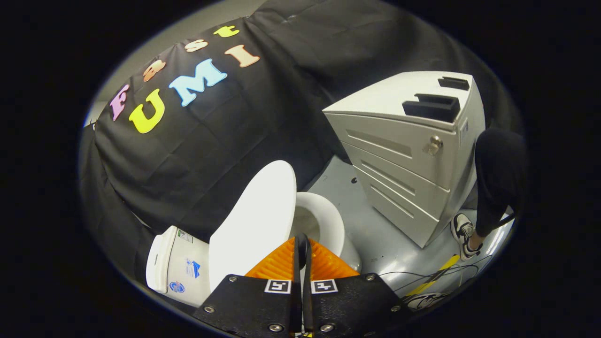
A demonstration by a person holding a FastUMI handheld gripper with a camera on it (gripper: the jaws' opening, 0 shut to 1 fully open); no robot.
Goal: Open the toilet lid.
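Observation:
A white toilet stands on the grey floor, seen tilted. Its lid [256, 220] is raised, standing up between the tank [176, 265] and the open bowl [324, 220]. The bowl's rim and inside show just beyond the fingers. My gripper [302, 244] hovers above the bowl's near edge, close beside the raised lid. Its two fingers lie pressed together with nothing between them. I cannot tell whether the fingertips touch the lid.
A grey drawer cabinet [413, 155] with a lock stands beyond the bowl on the grey floor [375, 234]. A person's leg and sneaker [465, 234] are beside it. Cables and a yellow tape strip [432, 279] lie on the floor near the fingers.

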